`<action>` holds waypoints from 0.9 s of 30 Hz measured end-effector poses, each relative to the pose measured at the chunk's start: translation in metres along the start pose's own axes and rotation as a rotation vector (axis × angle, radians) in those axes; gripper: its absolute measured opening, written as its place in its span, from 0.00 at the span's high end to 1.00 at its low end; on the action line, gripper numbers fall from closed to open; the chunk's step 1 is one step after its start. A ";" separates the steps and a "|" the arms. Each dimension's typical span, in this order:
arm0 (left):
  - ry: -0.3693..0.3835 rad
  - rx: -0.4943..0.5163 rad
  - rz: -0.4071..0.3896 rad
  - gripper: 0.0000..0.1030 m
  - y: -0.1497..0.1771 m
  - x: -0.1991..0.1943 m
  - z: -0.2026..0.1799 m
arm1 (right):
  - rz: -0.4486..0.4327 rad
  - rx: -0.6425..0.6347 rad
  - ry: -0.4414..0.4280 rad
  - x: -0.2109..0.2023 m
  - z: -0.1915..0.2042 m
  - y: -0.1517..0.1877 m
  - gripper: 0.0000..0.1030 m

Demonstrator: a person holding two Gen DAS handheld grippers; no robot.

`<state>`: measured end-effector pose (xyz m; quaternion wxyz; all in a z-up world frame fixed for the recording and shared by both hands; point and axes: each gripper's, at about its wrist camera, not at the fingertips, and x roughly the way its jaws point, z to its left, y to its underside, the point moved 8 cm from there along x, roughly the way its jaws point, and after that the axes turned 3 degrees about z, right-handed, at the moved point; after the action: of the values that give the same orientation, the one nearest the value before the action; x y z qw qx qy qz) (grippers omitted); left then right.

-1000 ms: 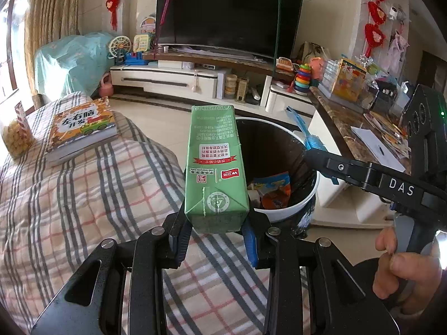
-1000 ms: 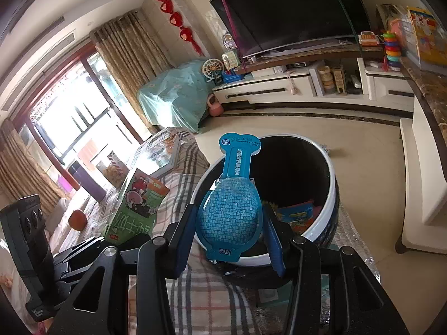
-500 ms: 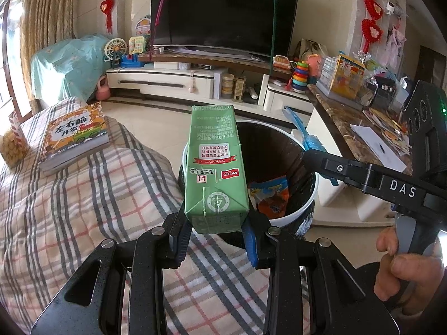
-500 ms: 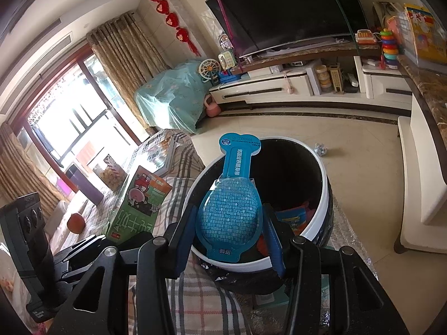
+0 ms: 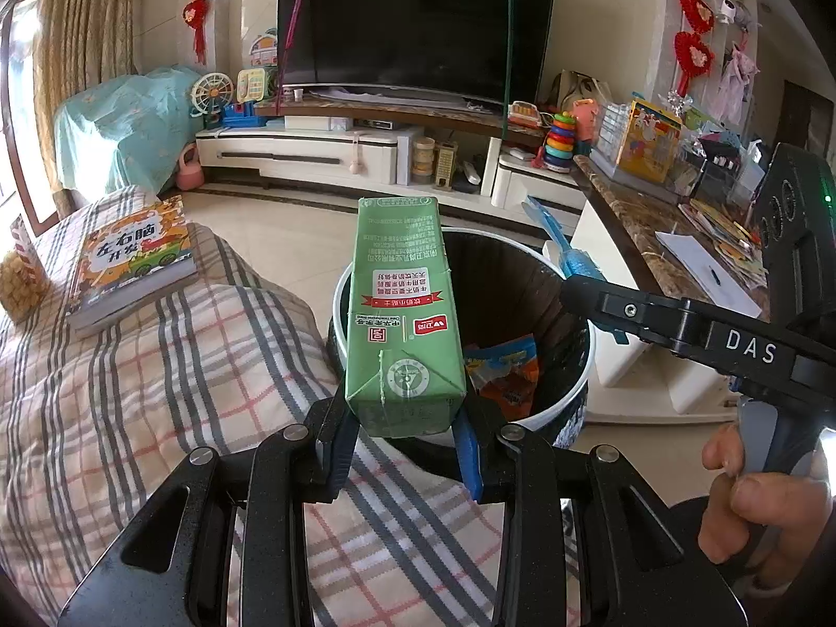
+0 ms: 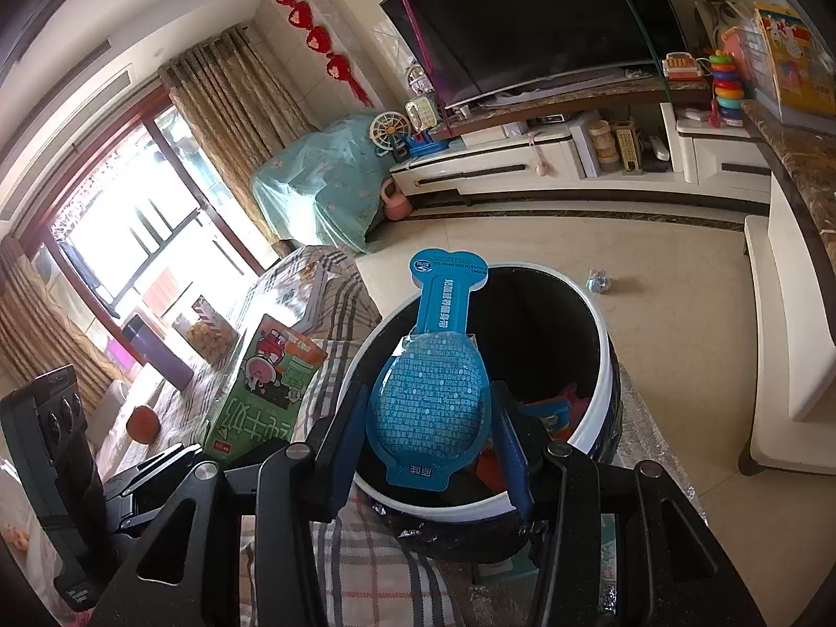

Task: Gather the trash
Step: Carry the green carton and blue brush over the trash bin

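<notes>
Nearest in the left wrist view, the left gripper [image 5: 405, 436] has its jaws closed on the base of a green milk carton [image 5: 401, 313], which stands upright and leans slightly away, its lower end over the near rim of the trash bin [image 5: 569, 402]. Under the gripper lies a plaid blanket [image 5: 130, 392] whose right edge meets the bin's near-left side, so the room for moving is the bin's open mouth ahead. At the near right a hand [image 5: 752, 501] grips the handle of the right gripper [image 6: 428, 449], its arm reaching in across the bin's right rim. In the right wrist view that gripper clamps a flat blue package [image 6: 433, 381] by its rounded lower part, the narrow tab pointing up and away, the package hanging over the bin's near rim. Both tools tilt downward toward the bin. Inside the bin, orange and blue wrappers [image 5: 504, 371] lie at the bottom against the dark liner. Farther left on the blanket rests a book [image 5: 130, 261]. Beyond the bin is bare tiled floor [image 6: 653, 313], with a small crumpled scrap [image 6: 598, 282] just past the far rim, then a television cabinet [image 5: 313, 157] and a dark television [image 5: 413, 26]. Compared with a second ago, both grips are unchanged and the bin sits slightly nearer and more central under the carton.
</notes>
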<state>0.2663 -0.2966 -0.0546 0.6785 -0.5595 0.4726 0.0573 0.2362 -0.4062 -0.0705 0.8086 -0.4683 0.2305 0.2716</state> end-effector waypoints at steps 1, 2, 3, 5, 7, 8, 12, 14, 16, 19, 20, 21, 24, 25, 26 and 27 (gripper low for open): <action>0.000 0.001 0.000 0.70 -0.001 0.001 -0.001 | 0.000 0.001 0.000 0.000 0.000 0.000 0.54; 0.000 0.002 0.000 0.70 -0.001 0.001 -0.001 | 0.001 0.002 -0.001 0.001 0.000 -0.001 0.54; 0.000 0.003 0.001 0.70 -0.002 0.002 -0.002 | 0.002 0.003 -0.001 0.002 0.000 -0.001 0.54; 0.000 0.005 0.002 0.70 -0.003 0.003 -0.003 | 0.004 0.004 -0.001 0.003 -0.002 -0.002 0.54; 0.001 0.007 0.004 0.70 -0.004 0.004 -0.004 | 0.008 0.006 -0.001 0.005 -0.003 -0.002 0.54; 0.000 0.008 0.004 0.70 -0.004 0.005 -0.005 | 0.009 0.007 -0.001 0.006 -0.003 -0.002 0.54; 0.000 0.013 0.006 0.70 -0.006 0.007 -0.007 | 0.012 0.011 0.000 0.007 -0.006 -0.003 0.54; -0.001 0.015 0.006 0.70 -0.007 0.008 -0.008 | 0.012 0.011 0.002 0.008 -0.007 -0.004 0.54; -0.001 0.016 0.006 0.70 -0.008 0.009 -0.008 | 0.014 0.012 0.003 0.009 -0.008 -0.005 0.54; -0.002 0.018 0.008 0.70 -0.008 0.010 -0.008 | 0.016 0.012 0.005 0.011 -0.009 -0.007 0.54; -0.003 0.018 0.010 0.70 -0.008 0.011 -0.009 | 0.016 0.012 0.005 0.011 -0.009 -0.007 0.54; -0.003 0.019 0.011 0.70 -0.009 0.012 -0.009 | 0.018 0.013 0.005 0.011 -0.009 -0.008 0.54; -0.005 0.022 0.015 0.70 -0.010 0.014 -0.010 | 0.021 0.016 0.003 0.013 -0.010 -0.009 0.54; -0.005 0.023 0.015 0.70 -0.010 0.015 -0.010 | 0.022 0.017 0.003 0.014 -0.011 -0.010 0.54; -0.005 0.025 0.016 0.70 -0.011 0.016 -0.010 | 0.022 0.017 0.003 0.014 -0.011 -0.010 0.54; -0.005 0.025 0.017 0.70 -0.011 0.016 -0.010 | 0.023 0.017 0.004 0.015 -0.011 -0.011 0.54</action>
<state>0.2761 -0.3155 -0.0578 0.6861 -0.5468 0.4763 0.0582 0.2530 -0.4168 -0.0782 0.8090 -0.4591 0.2397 0.2780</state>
